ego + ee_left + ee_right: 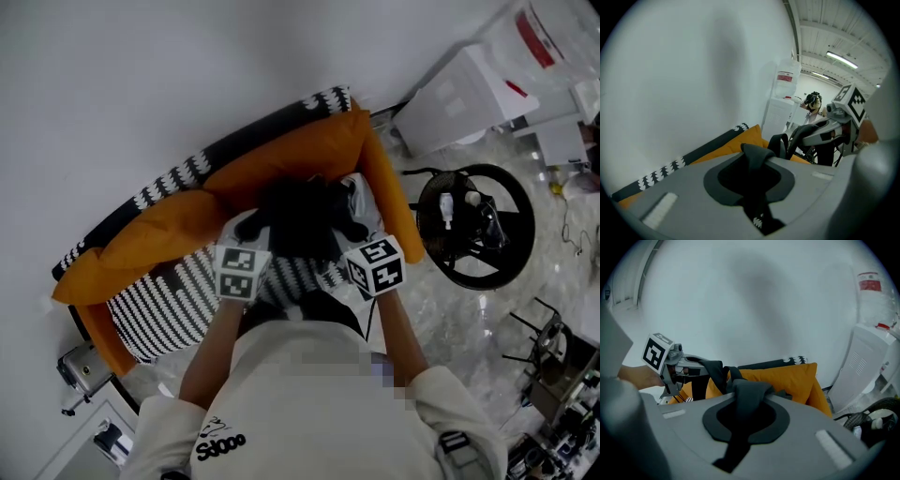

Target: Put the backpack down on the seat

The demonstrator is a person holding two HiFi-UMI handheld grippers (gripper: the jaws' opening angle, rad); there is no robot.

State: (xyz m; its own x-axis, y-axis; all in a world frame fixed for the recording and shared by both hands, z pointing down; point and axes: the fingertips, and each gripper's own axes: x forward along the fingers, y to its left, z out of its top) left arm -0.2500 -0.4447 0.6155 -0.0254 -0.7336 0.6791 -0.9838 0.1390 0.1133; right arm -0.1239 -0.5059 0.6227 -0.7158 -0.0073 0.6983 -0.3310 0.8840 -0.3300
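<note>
Left hand-held gripper point(757, 152) is pressed together on a black strap point(761, 185) of the backpack point(300, 220), and the right hand-held gripper point(747, 392) pinches a second strap point(733, 437) the same way, both pointing down at a slant. From my end the biggest thing in view is the plain white wall point(141, 75), which fills the background of both gripper views. Below it runs a pale glossy floor point(459, 319) with a marbled look. Against the wall stands an armchair, its back and sides padded with orange cushions point(281, 159) edged in black-and-white trim, and its seat point(159, 309) covered in a black-and-white pattern. The backpack hangs between the two grippers over the right part of that seat, close against the orange back cushion; I cannot tell whether its bottom touches the seat. Right of the armchair stands a white water dispenser point(459, 98). Nearer me, a black ring-shaped object point(476, 225) lies on the floor, just beside the chair's right arm.
</note>
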